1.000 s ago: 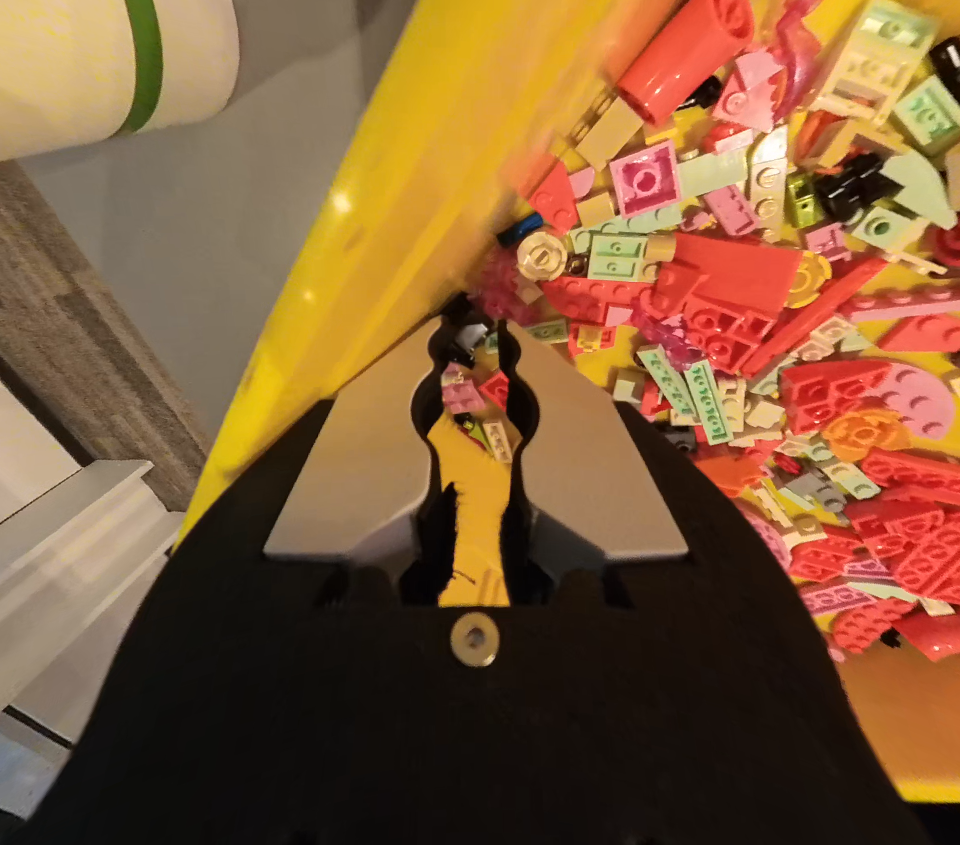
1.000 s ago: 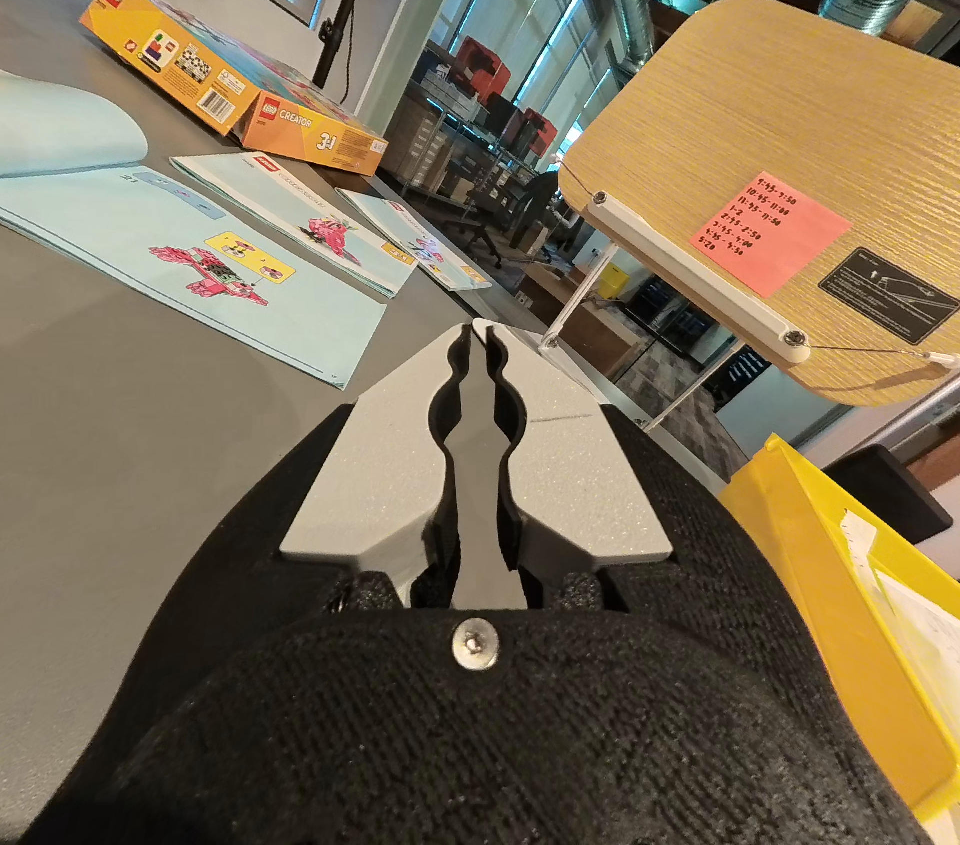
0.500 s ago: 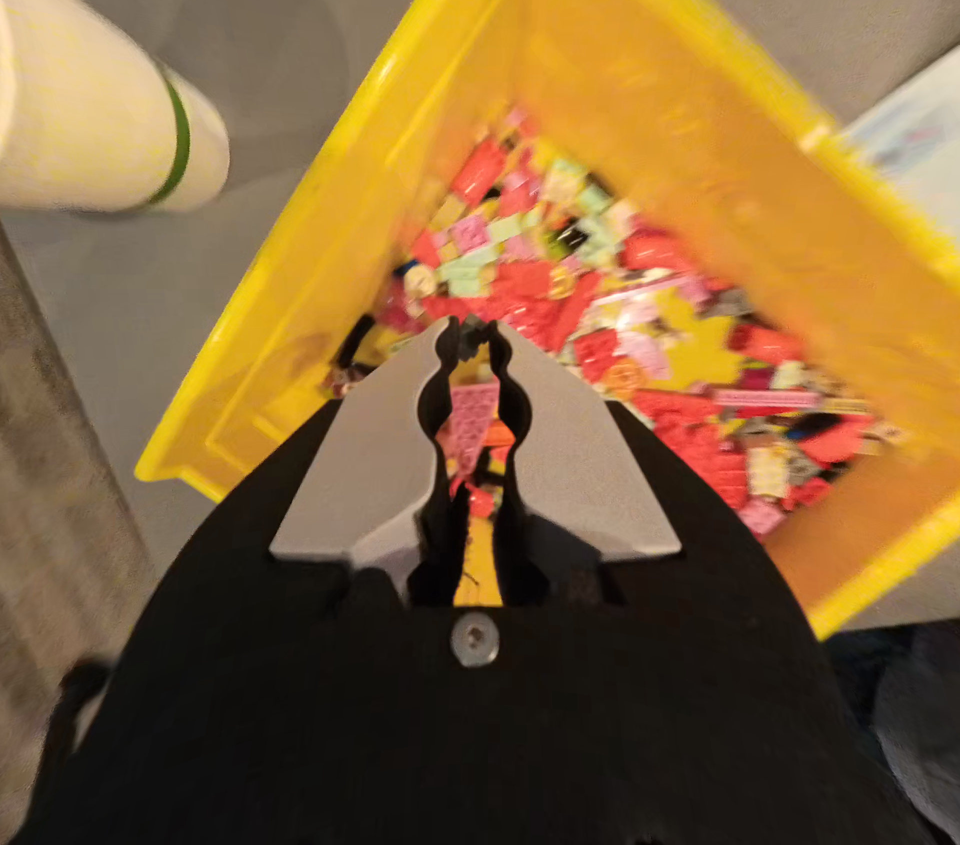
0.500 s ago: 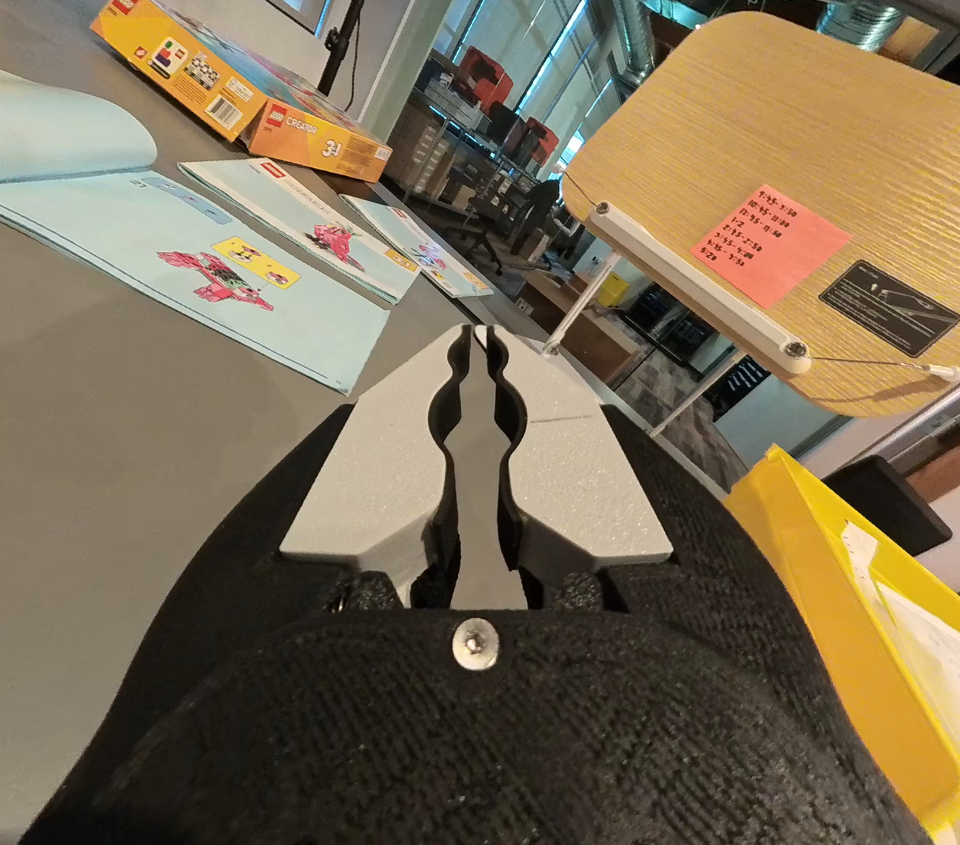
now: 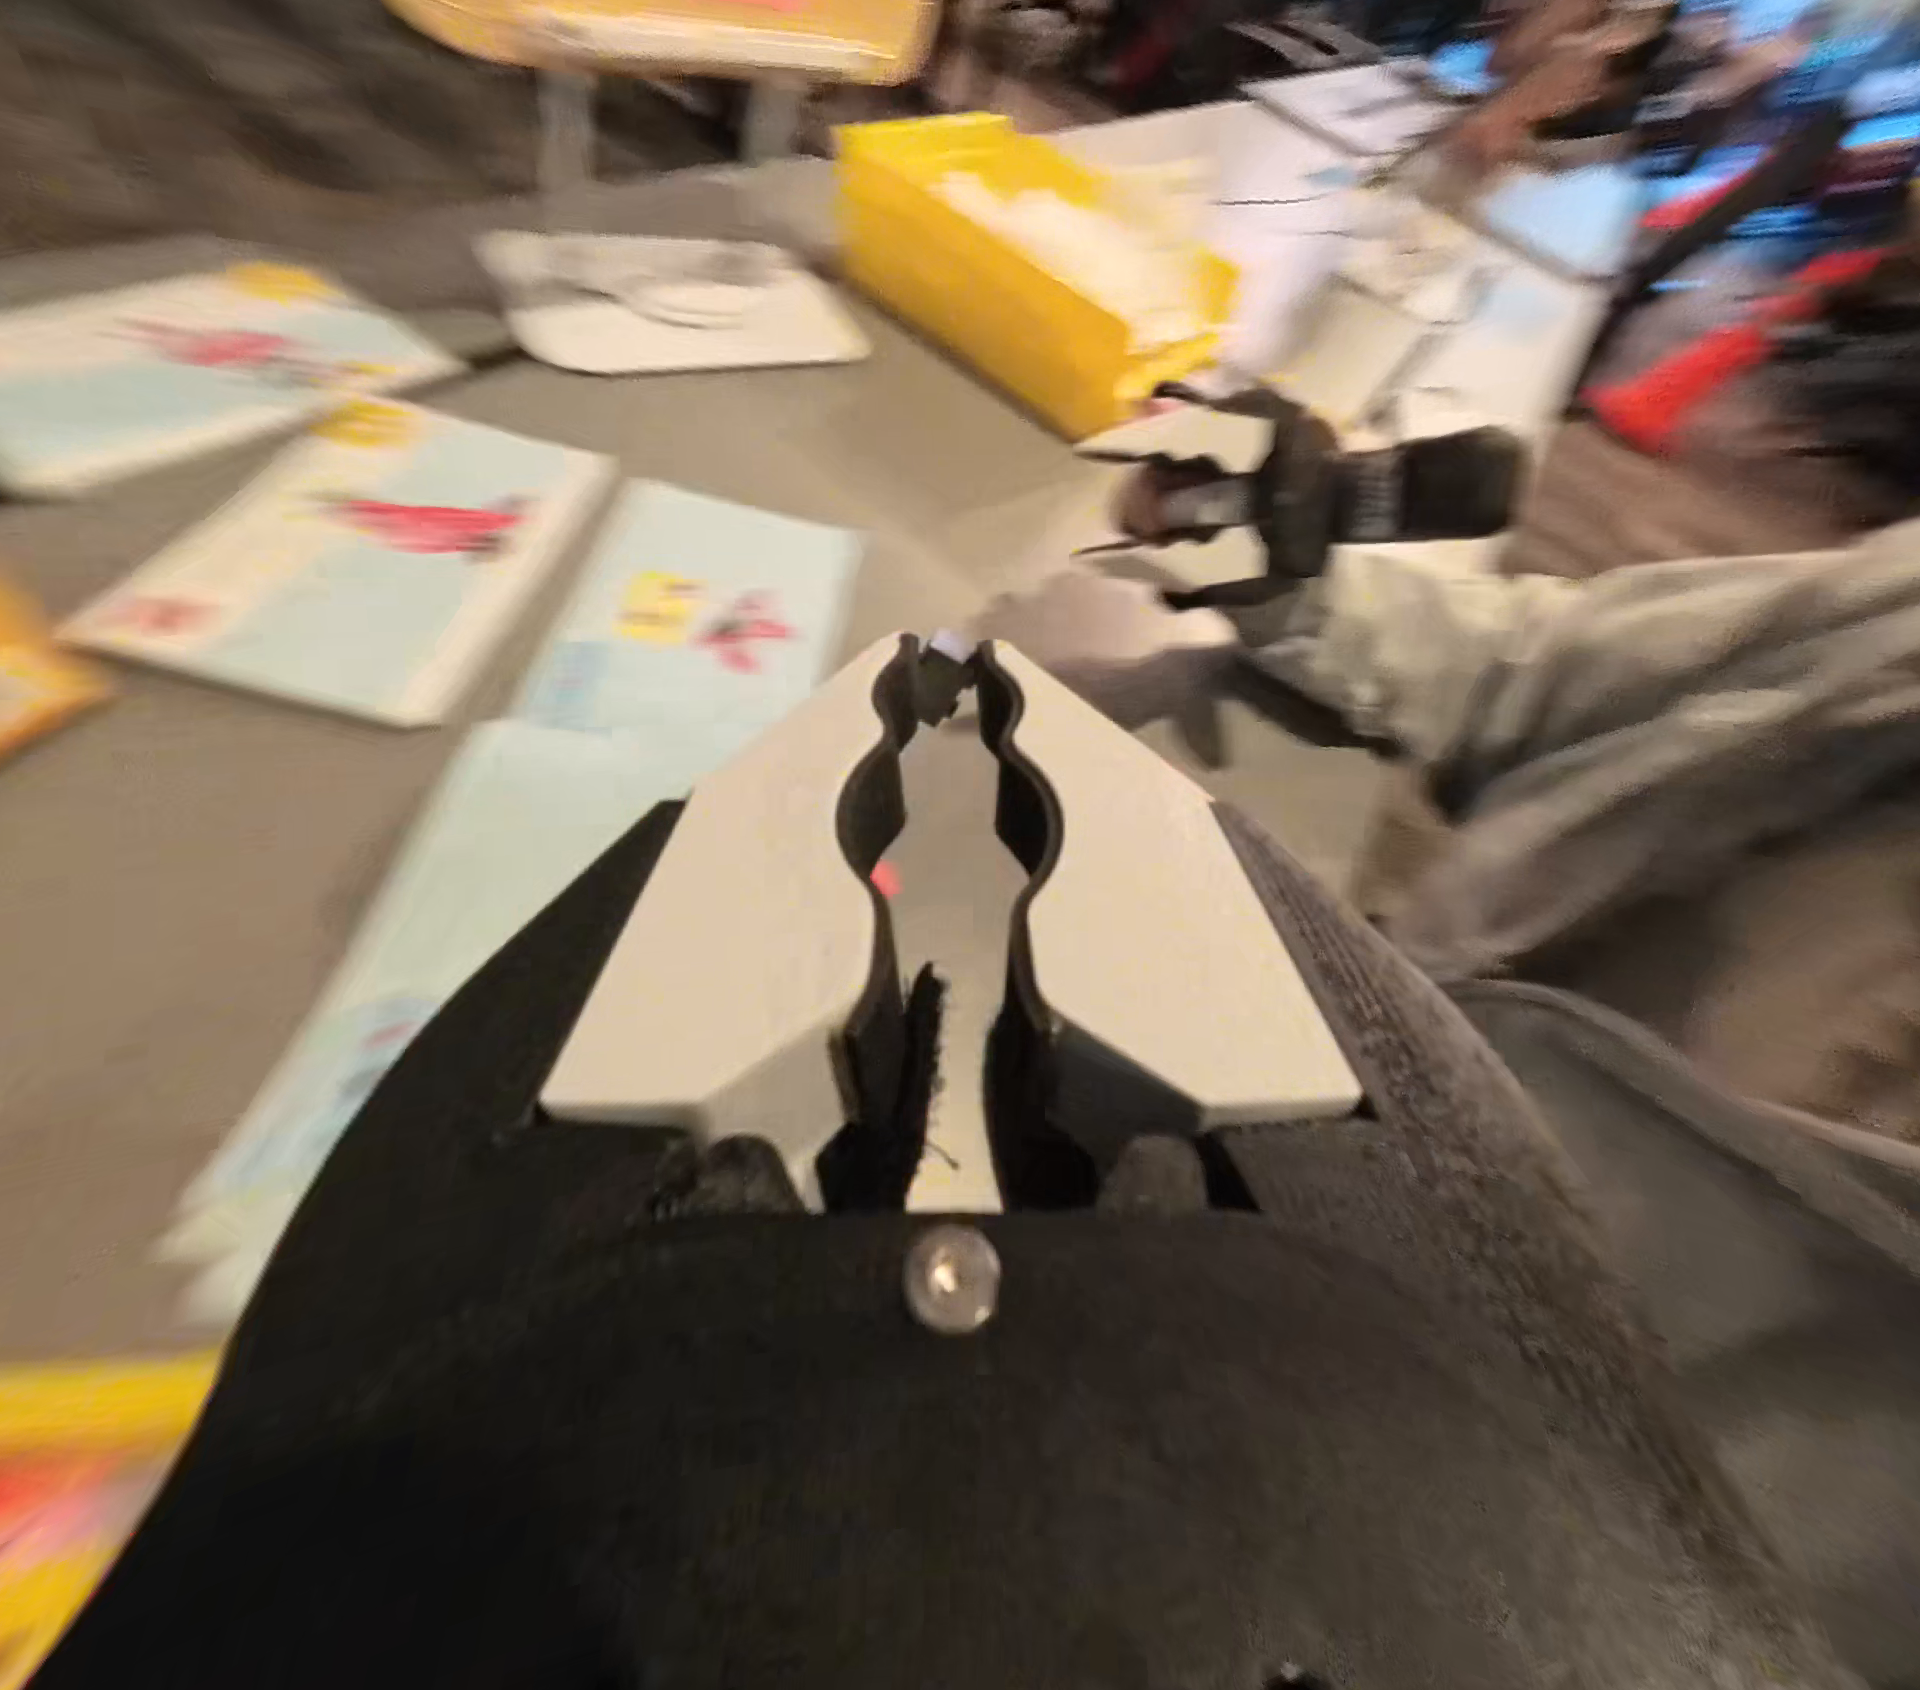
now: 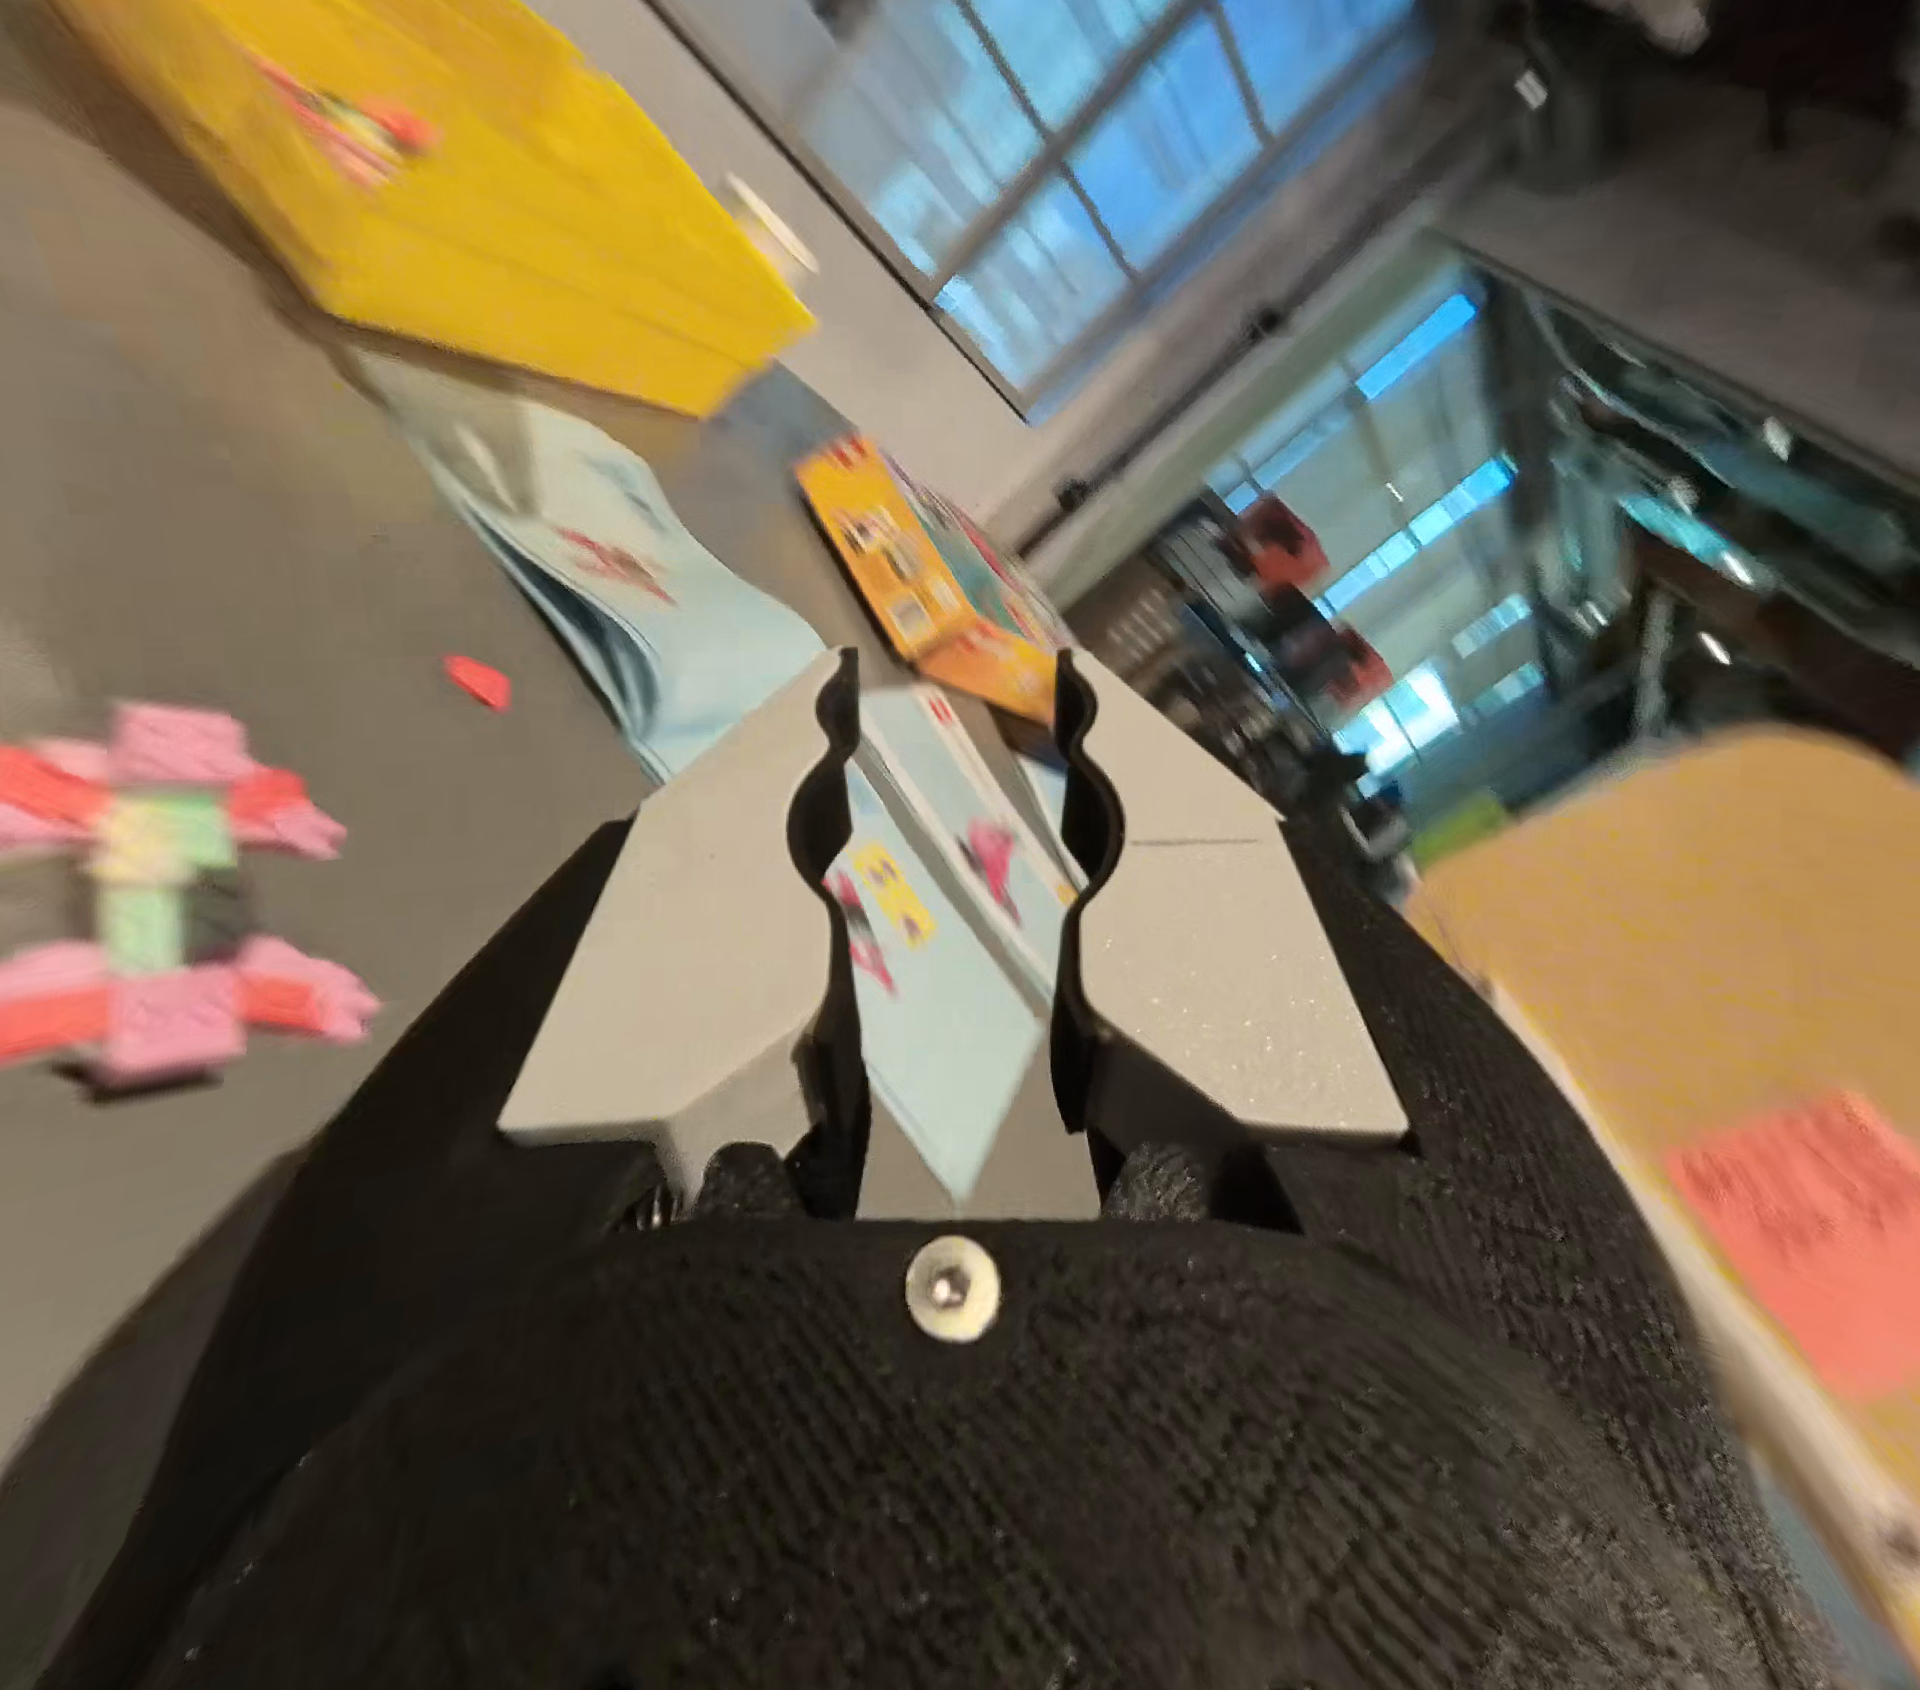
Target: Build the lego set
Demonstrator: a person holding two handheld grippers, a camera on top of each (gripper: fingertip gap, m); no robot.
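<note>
Pink-red lego build (image 6: 166,897) lies flat on the grey table (image 6: 208,518).

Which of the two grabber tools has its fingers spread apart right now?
The right gripper: in its own wrist view a wide gap shows between the fingers, with a booklet visible through it. The left gripper is pinched on a small dark piece at its tips.

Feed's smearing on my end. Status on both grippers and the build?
Left gripper pinching a small dark piece at its tips. Right gripper open, empty. Pink and red model on the table, left of it. Loose red piece nearby; nothing blocking.
</note>
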